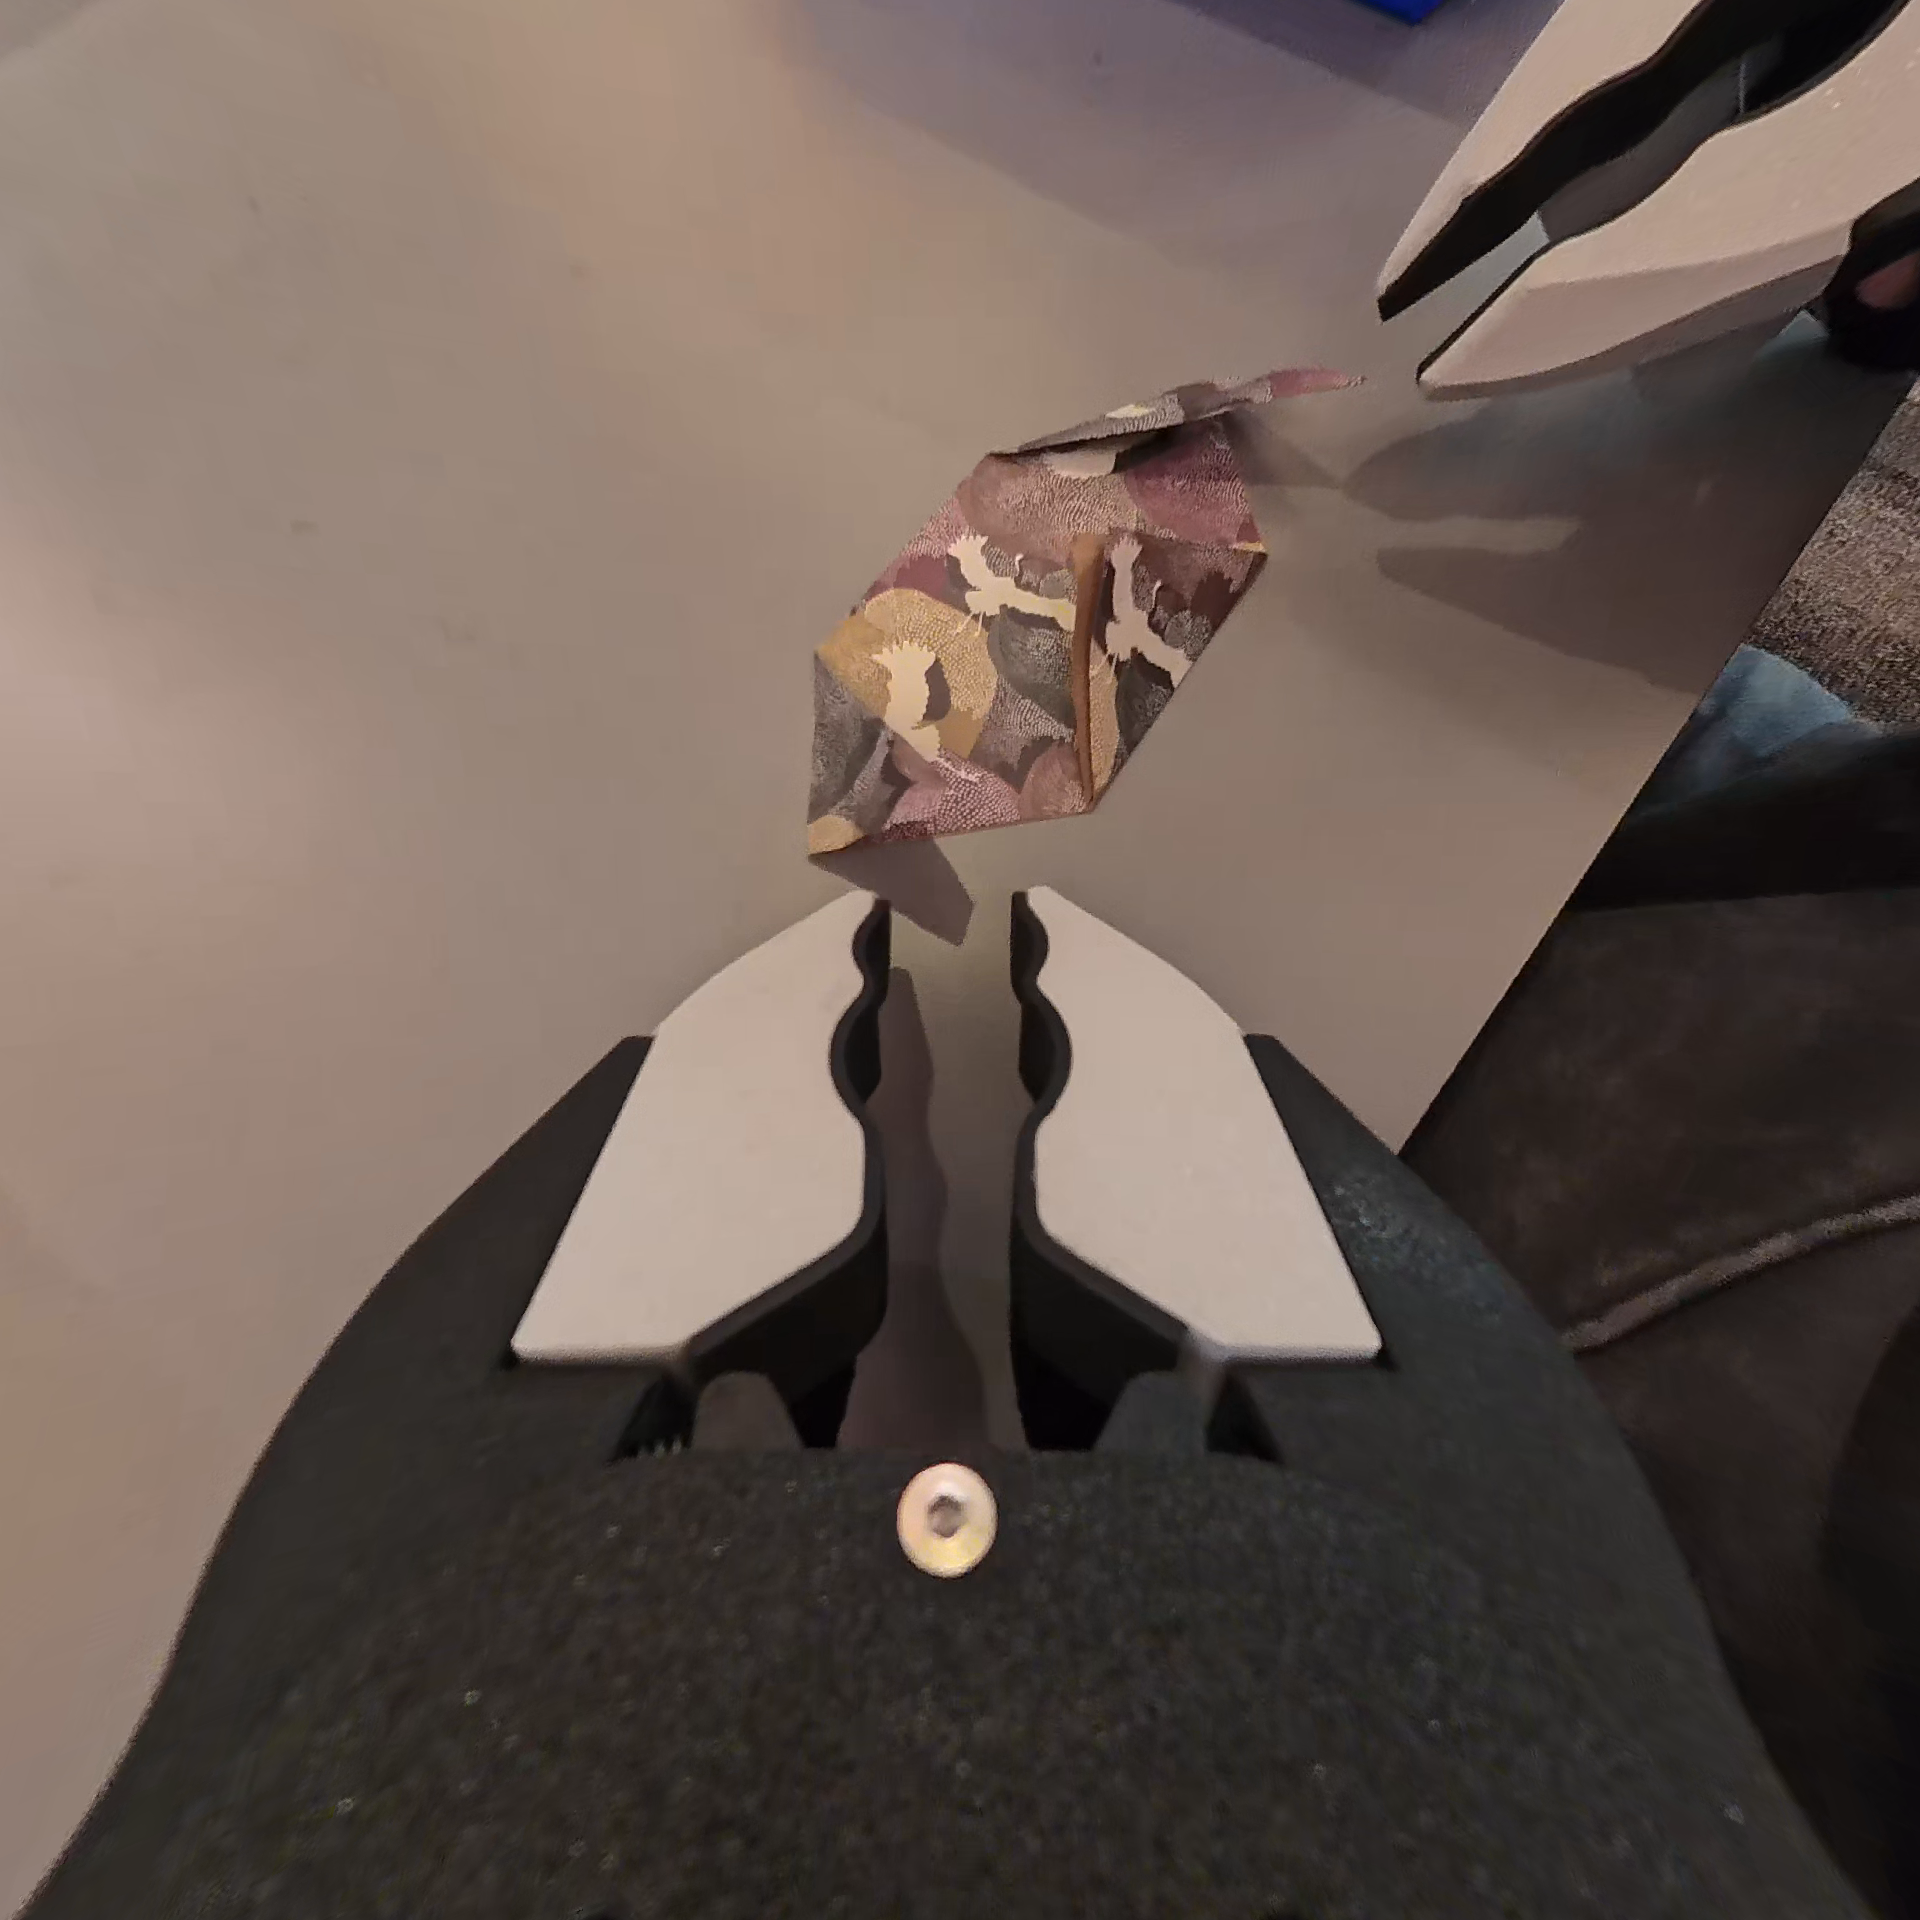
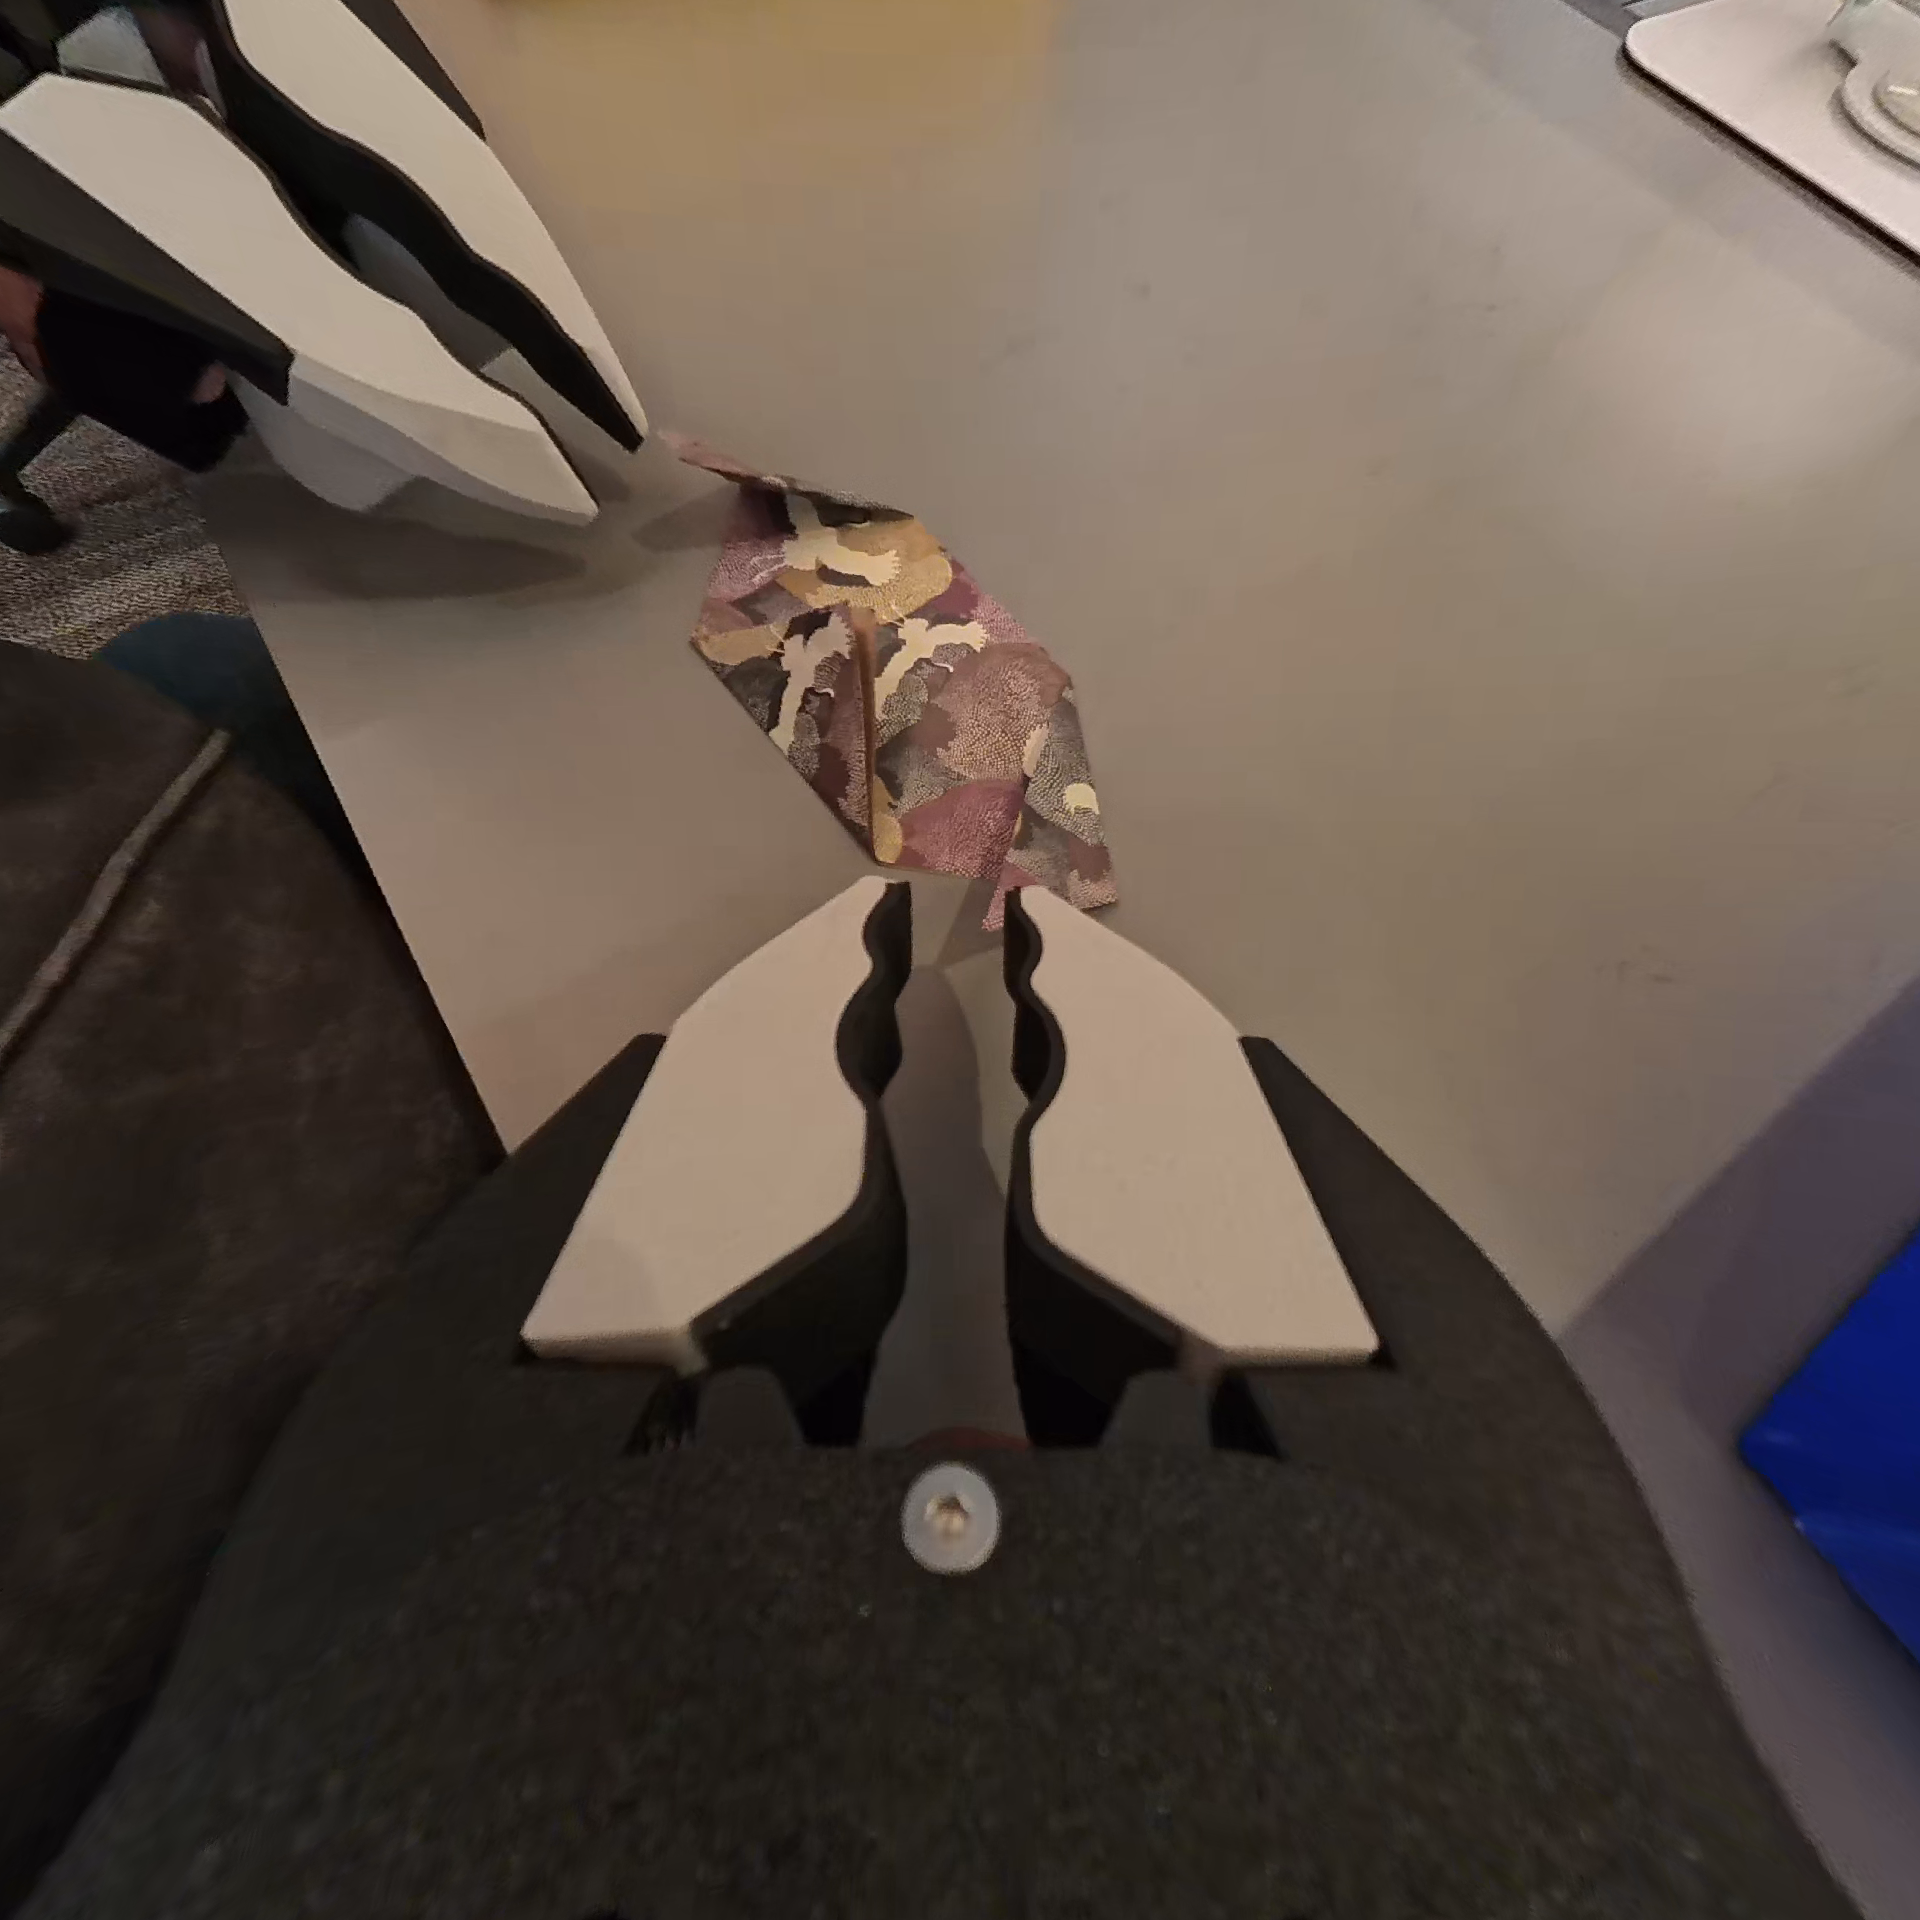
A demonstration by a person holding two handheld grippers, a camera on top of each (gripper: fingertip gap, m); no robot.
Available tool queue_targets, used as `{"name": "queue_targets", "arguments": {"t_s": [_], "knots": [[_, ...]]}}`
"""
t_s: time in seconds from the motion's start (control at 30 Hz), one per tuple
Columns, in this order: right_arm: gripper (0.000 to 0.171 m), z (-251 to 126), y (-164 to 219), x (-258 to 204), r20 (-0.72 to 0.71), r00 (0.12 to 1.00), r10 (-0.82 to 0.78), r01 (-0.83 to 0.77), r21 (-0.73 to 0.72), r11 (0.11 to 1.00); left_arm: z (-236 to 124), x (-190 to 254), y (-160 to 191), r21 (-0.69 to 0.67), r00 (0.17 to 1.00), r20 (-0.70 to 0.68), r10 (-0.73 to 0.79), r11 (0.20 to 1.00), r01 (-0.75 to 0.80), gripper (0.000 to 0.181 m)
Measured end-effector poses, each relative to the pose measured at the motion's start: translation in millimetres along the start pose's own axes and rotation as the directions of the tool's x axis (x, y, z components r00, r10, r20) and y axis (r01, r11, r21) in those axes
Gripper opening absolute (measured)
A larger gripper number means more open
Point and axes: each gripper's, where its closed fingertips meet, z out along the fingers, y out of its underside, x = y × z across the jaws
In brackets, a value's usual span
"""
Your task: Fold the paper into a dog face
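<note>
The folded paper (image 1: 1029,644), printed with purple, gold and grey cranes, lies on the grey table (image 1: 416,520) with a centre crease and raised flaps at both ends. My left gripper (image 1: 951,904) is open and empty, its tips just short of the paper's near corner. My right gripper (image 1: 1413,338) hovers at the upper right, close to the paper's far flap tip. In the right wrist view the paper (image 2: 904,707) lies just ahead of my open, empty right gripper (image 2: 956,899), with a flap corner at its tips. The left gripper (image 2: 613,473) is at the upper left.
The table edge (image 1: 1621,831) runs diagonally close to the paper, with a dark upholstered seat (image 1: 1662,1143) and carpet beyond it. A white mat (image 2: 1766,114) lies at the far right of the table. A blue object (image 2: 1849,1455) sits below the table's other edge. Spacing between my two grippers at the tips: around 15 centimetres.
</note>
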Motion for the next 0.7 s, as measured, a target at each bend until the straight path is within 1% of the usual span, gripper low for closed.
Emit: {"name": "queue_targets", "arguments": {"t_s": [0.3,0.4,0.47,0.5,0.6,0.7], "knots": [[0.016,-0.2,4.6,-0.5,0.008,1.0,0.006,-0.006,-0.024,1.0,2.5,2.2,-2.5,-0.008,1.0,0.016,0.026,1.0,-0.026,0.022],[0.013,2.4,-5.6,-7.6,0.025,1.0,0.006,-0.006,0.007,1.0,3.5,-2.3,-3.0,-0.016,0.998,0.044,0.034,0.999,-0.033,0.022],[0.003,10.6,-20.2,-22.6,0.079,0.997,-0.01,0.008,0.024,1.0,5.1,-3.6,-5.3,-0.02,0.997,0.053,0.055,0.998,-0.054,0.022],[0.0,16.4,-25.6,-25.8,0.076,0.997,-0.03,0.029,0.012,1.0,6.3,-4.7,-6.7,-0.026,0.996,0.059,0.073,0.997,-0.072,0.022],[0.0,35.0,-37.5,-22.1,0.025,0.999,-0.049,0.049,-0.028,0.998,10.1,-6.8,-12.0,-0.037,0.989,0.072,0.132,0.991,-0.13,0.021],[0.0,53.2,-37.0,-25.3,0.063,0.998,0.018,-0.011,-0.102,0.995,15.9,-6.3,-14.5,-0.051,0.982,0.066,0.179,0.983,-0.176,0.018]]}}
